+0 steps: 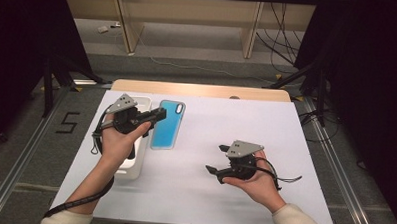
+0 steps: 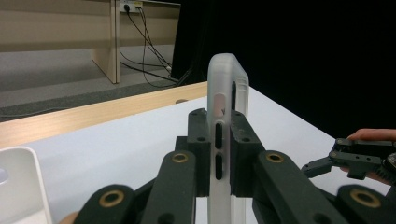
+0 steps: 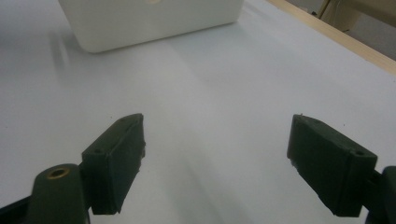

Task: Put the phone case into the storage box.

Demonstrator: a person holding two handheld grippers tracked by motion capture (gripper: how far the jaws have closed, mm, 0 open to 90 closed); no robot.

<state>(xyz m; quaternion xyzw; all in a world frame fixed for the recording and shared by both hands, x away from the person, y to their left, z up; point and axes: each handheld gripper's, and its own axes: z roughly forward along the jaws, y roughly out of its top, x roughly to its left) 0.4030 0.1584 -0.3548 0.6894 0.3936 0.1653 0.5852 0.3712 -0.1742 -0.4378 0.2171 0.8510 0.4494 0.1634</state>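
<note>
The left tongs (image 2: pixel 223 154) clenched the phone case (image 2: pixel 227 93) edge-on — right tongs (image 3: pixel 215 163) released, well apart toward the tabletop's (image 1: pixel 285 145) near side.

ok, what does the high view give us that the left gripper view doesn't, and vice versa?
High view: the phone case seen on its blue broad side, the person's two forearms, the right gripper with jaws wide apart, a 5 marked on the floor. Left gripper view: the case's frosted edge with button slots, clamped between the pads of the left gripper. Shared: the case, the white tray, the table's wooden far edge.
</note>
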